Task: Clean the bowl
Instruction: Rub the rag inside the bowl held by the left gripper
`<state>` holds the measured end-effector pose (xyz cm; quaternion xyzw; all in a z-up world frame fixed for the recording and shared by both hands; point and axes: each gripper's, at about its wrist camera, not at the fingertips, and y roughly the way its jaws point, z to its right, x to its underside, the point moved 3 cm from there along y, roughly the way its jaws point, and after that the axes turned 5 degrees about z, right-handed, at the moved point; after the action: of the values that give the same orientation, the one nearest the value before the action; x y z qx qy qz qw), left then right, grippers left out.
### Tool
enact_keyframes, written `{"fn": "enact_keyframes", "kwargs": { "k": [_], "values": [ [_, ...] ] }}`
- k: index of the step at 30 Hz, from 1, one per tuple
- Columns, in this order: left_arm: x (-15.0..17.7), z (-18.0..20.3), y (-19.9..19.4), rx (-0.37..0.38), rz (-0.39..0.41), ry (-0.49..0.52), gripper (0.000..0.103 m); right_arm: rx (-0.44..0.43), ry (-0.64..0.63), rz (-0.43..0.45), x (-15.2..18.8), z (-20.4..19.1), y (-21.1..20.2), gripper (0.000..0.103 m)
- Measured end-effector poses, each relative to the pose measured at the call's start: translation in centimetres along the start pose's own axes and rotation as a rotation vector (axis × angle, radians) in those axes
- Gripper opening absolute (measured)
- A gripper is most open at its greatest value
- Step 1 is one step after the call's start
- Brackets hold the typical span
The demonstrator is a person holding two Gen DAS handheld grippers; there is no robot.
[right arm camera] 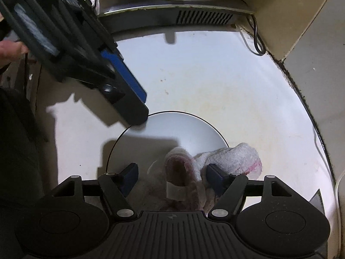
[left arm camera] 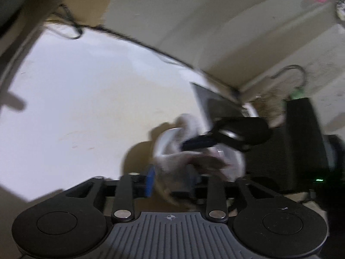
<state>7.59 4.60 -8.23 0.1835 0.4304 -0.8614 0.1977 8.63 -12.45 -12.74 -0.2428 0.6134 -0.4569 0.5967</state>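
A pale grey bowl (right arm camera: 172,129) stands on the white counter (right arm camera: 215,75). A white cloth with pink stains (right arm camera: 232,155) lies bunched in it and hangs over its right side. My right gripper (right arm camera: 172,176) hovers over the bowl with its jaws wide open. The cloth lies between them, and the left finger (right arm camera: 129,176) is apart from it. My left gripper (right arm camera: 140,114) reaches in from the upper left, its tip at the bowl's far-left rim. The left wrist view is blurred: the left gripper (left arm camera: 171,179) shows a gap, with the bowl (left arm camera: 166,138) and cloth smeared in it.
A stainless appliance with a vent grille (right arm camera: 204,17) stands along the back of the counter. A black cable (right arm camera: 256,41) loops in the back right corner. Tiled wall (right arm camera: 312,64) bounds the counter along a dirty seam. A person's hand (right arm camera: 8,51) holds the left gripper.
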Motion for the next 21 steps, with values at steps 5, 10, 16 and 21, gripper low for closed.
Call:
{"fn": "enact_keyframes", "kwargs": {
  "k": [5,10,16,21],
  "values": [
    [0.0,0.6,2.0,-0.105,-0.034,0.083,0.033,0.053,-0.016,-0.025,-0.4,-0.7,0.2,0.058],
    [-0.3,1.0,2.8,-0.126,-0.031,0.108,0.013,0.062,-0.065,-0.035,-0.1,-1.7,0.4,0.023],
    [-0.5,0.6,2.8,-0.125,-0.024,0.109,0.012,0.130,-0.029,-0.009,-0.7,0.1,-1.2,0.011],
    [-0.6,0.4,3.1,-0.140,-0.024,0.110,0.011,-0.065,-0.057,-0.036,-1.7,-1.5,0.7,0.011]
  ]
}}
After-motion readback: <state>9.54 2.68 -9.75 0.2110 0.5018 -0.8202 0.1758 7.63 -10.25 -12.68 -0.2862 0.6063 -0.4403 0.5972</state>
